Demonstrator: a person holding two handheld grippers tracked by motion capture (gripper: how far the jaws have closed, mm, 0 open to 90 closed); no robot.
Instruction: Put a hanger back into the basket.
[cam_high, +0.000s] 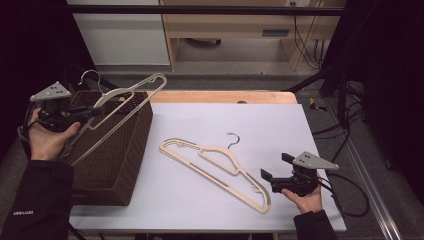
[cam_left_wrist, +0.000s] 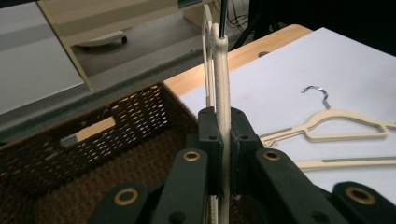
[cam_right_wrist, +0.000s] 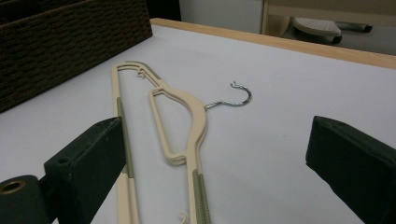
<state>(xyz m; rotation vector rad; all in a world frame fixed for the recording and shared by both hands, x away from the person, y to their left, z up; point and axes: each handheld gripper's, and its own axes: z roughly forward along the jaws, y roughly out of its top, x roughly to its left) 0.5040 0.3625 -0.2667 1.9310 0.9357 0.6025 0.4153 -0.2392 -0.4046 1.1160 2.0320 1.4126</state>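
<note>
The left gripper (cam_high: 92, 112) clamps a light, stiff plastic hanger (cam_high: 131, 92) at its shoulder over the far-left basket (cam_high: 127, 165) (thin, likely slippery edgewise), while the right gripper (cam_high: 275, 167) stands open.

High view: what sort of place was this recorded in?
Probably a lab or workshop recording station, not a home: a table under a white sheet, dark frame rails around it, cables trailing over the floor, and a hand-held left gripper with a tracking plate.
</note>
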